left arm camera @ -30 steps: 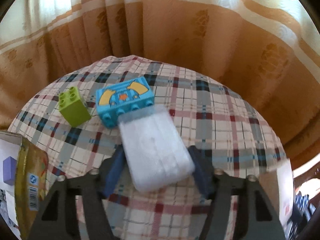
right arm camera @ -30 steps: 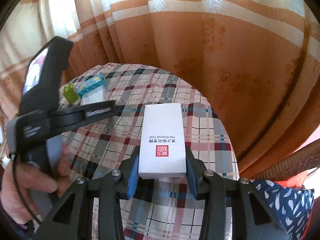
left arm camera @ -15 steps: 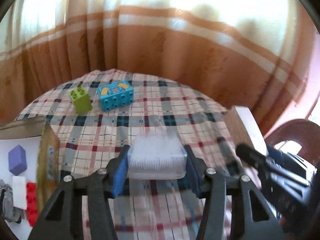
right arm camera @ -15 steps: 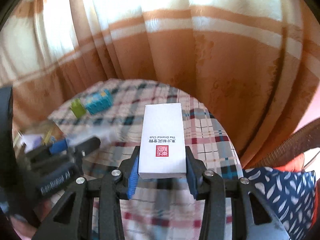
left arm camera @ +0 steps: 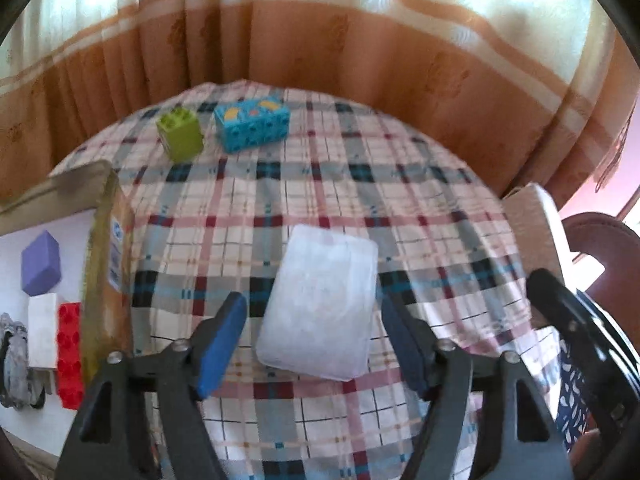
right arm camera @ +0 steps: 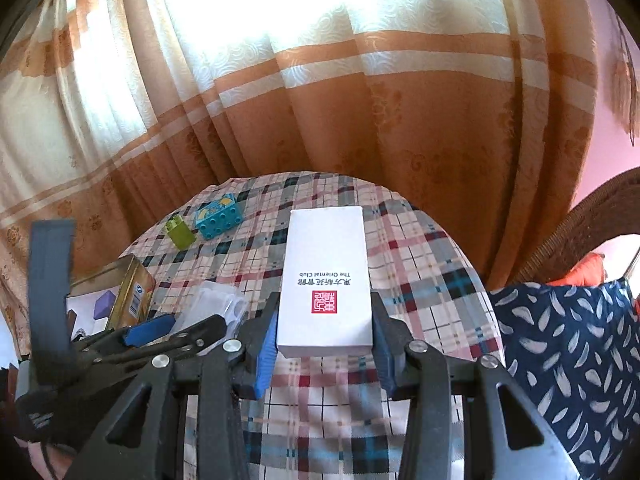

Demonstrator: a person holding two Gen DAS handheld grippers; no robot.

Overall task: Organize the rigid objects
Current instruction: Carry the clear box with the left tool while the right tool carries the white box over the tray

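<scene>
My left gripper (left arm camera: 316, 320) is open, its blue pads apart on either side of a frosted clear plastic box (left arm camera: 320, 304) that lies flat on the plaid tablecloth (left arm camera: 360, 168), touching neither pad. My right gripper (right arm camera: 325, 340) is shut on a white box with a red seal (right arm camera: 326, 280) and holds it above the table. The left gripper (right arm camera: 160, 332) and the plastic box (right arm camera: 216, 308) also show at the left of the right wrist view. A green brick (left arm camera: 181, 136) and a blue brick (left arm camera: 252, 124) stand at the far side.
An open gold tin (left arm camera: 108, 264) at the left holds a purple block (left arm camera: 40, 262), a white block (left arm camera: 42, 336) and a red brick (left arm camera: 70, 356). Orange curtains hang behind the table. A wicker chair with a patterned cushion (right arm camera: 560, 360) stands on the right.
My left gripper has opened and let go of the plastic box, which now lies on the cloth. The right gripper still holds the white box, lifted a little higher.
</scene>
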